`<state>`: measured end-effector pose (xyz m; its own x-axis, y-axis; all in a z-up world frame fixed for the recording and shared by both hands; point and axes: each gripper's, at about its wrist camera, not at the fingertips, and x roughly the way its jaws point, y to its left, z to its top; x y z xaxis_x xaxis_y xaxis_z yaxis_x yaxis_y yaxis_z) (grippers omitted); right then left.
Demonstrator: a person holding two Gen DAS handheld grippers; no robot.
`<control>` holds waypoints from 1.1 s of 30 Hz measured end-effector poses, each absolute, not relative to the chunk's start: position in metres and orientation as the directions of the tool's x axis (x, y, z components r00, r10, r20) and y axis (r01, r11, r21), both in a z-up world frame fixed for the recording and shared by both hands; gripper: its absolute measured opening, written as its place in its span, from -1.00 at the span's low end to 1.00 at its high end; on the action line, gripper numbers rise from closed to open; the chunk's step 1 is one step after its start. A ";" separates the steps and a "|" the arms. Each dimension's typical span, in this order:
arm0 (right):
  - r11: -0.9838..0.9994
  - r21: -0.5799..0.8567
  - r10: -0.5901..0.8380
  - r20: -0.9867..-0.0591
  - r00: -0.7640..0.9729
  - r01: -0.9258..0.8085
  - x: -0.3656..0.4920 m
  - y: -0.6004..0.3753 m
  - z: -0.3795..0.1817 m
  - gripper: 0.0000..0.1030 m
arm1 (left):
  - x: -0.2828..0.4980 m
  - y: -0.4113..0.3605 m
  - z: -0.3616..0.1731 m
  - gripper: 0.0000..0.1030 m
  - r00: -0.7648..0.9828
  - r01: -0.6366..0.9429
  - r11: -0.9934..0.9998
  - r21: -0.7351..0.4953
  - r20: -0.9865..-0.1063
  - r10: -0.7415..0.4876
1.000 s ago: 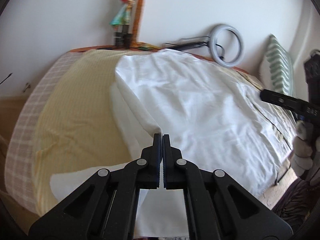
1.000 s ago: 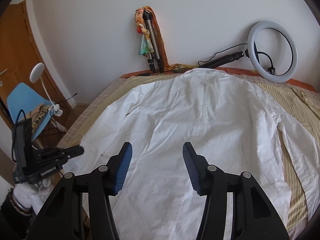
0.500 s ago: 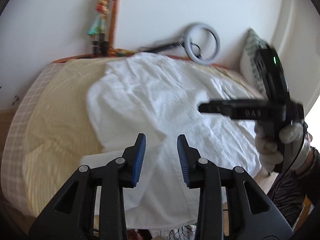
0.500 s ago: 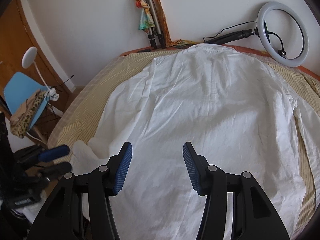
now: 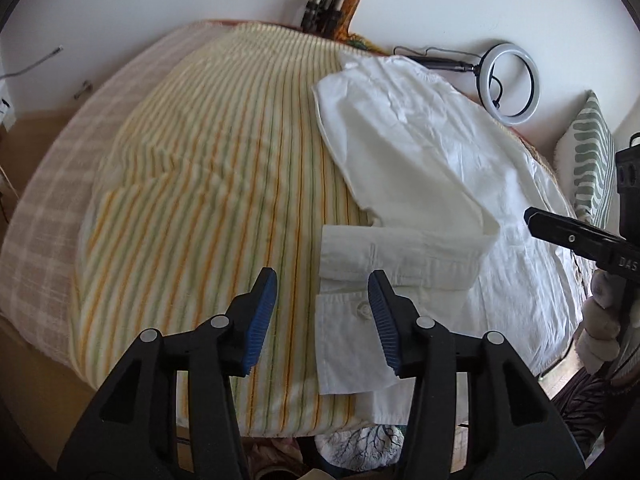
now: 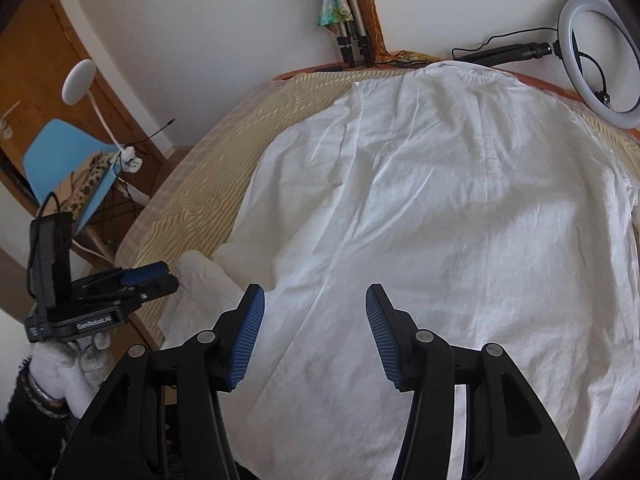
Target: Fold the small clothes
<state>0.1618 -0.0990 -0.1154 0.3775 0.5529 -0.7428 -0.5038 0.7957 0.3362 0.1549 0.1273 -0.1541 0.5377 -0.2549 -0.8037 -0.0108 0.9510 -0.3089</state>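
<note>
Both grippers spread wide, holding nothing. White shirt [image 6: 460, 208] lying back up on the striped bedcover [image 5: 200, 200], collar toward the wall, hem toward the near edge of the bed, so long axis running away from both cameras.

In the left wrist view, left gripper [image 5: 322, 320] hovering over the near left part of the bed, with the folded sleeve [image 5: 400, 256] and its buttoned cuff [image 5: 352, 344] just ahead and to the right of the open jaws, the right pad partly over the cuff. Sleeve lying crosswise, bent back over the shirt body.

In the right wrist view, right gripper [image 6: 314, 338] above the lower middle of the shirt, well apart from that cuff.

Probably next: taking the cuff or the left side edge to fold inward. Left gripper clearly nearer for this; only a small shift to the right needed, jaws across the cuff edge.
</note>
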 end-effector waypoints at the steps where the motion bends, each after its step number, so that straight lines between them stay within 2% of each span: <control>1: 0.796 0.334 0.553 -0.742 0.379 -0.505 0.161 -0.098 -0.115 0.01 | 0.156 0.126 -0.157 -0.08 0.531 -0.012 0.949 -0.314 -0.807 -0.260; 2: 0.797 0.332 0.551 -0.742 0.381 -0.505 0.161 -0.097 -0.115 0.01 | 0.157 0.124 -0.159 -0.40 0.526 -0.002 0.949 -0.315 -0.807 -0.267; 3: 0.797 0.331 0.550 -0.743 0.382 -0.505 0.161 -0.097 -0.116 0.01 | 0.158 0.121 -0.159 -0.86 0.521 0.010 0.951 -0.309 -0.810 -0.269; 5: 0.800 0.329 0.547 -0.745 0.382 -0.503 0.161 -0.097 -0.117 0.01 | 0.156 0.114 -0.155 -0.89 0.534 0.032 0.960 -0.278 -0.807 -0.251; 6: 0.802 0.327 0.544 -0.747 0.383 -0.500 0.162 -0.097 -0.118 0.00 | 0.154 0.113 -0.151 -0.98 0.545 0.043 0.962 -0.269 -0.801 -0.248; 9: 0.808 0.322 0.535 -0.752 0.385 -0.493 0.163 -0.100 -0.121 0.01 | 0.139 0.105 -0.131 -0.99 0.593 0.093 0.961 -0.261 -0.761 -0.264; 14: 0.814 0.336 0.535 -0.752 0.386 -0.473 0.165 -0.110 -0.122 0.01 | 0.100 0.056 -0.097 -0.99 0.598 0.339 0.907 -0.251 -0.687 -0.414; 16: 0.817 0.342 0.534 -0.752 0.386 -0.464 0.166 -0.113 -0.122 0.01 | 0.088 0.035 -0.093 -0.98 0.598 0.386 0.903 -0.187 -0.694 -0.400; 18: 0.819 0.350 0.536 -0.751 0.386 -0.455 0.166 -0.116 -0.121 0.01 | 0.084 0.026 -0.096 -0.82 0.598 0.380 0.913 -0.151 -0.713 -0.367; 19: 0.816 0.362 0.542 -0.749 0.381 -0.450 0.167 -0.117 -0.121 0.01 | 0.085 0.027 -0.099 -0.61 0.592 0.369 0.916 -0.158 -0.720 -0.363; 20: 0.813 0.378 0.551 -0.746 0.374 -0.442 0.168 -0.117 -0.121 0.01 | 0.087 0.030 -0.101 -0.48 0.591 0.349 0.922 -0.169 -0.724 -0.357; 24: 0.784 0.438 0.600 -0.713 0.362 -0.439 0.173 -0.108 -0.116 0.01 | 0.095 0.053 -0.107 -0.48 0.601 0.260 0.941 -0.217 -0.727 -0.333; 29: 0.696 0.455 0.667 -0.696 0.267 -0.555 0.179 -0.056 -0.114 0.01 | 0.105 0.091 -0.105 -0.48 0.642 0.128 0.953 -0.275 -0.709 -0.291; 32: 0.662 0.458 0.665 -0.724 0.184 -0.593 0.183 -0.022 -0.132 0.25 | 0.105 0.121 -0.102 -0.48 0.675 0.032 0.947 -0.320 -0.691 -0.256; 33: 0.664 0.450 0.654 -0.737 0.171 -0.597 0.183 -0.014 -0.140 0.25 | 0.105 0.129 -0.102 -0.48 0.681 0.009 0.944 -0.329 -0.689 -0.247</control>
<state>0.1828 -0.0142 -0.1395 0.1710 0.6539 -0.7370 -0.5972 0.6637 0.4504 0.1051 0.1286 -0.1022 0.6813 -0.2467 -0.6892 0.0095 0.9444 -0.3286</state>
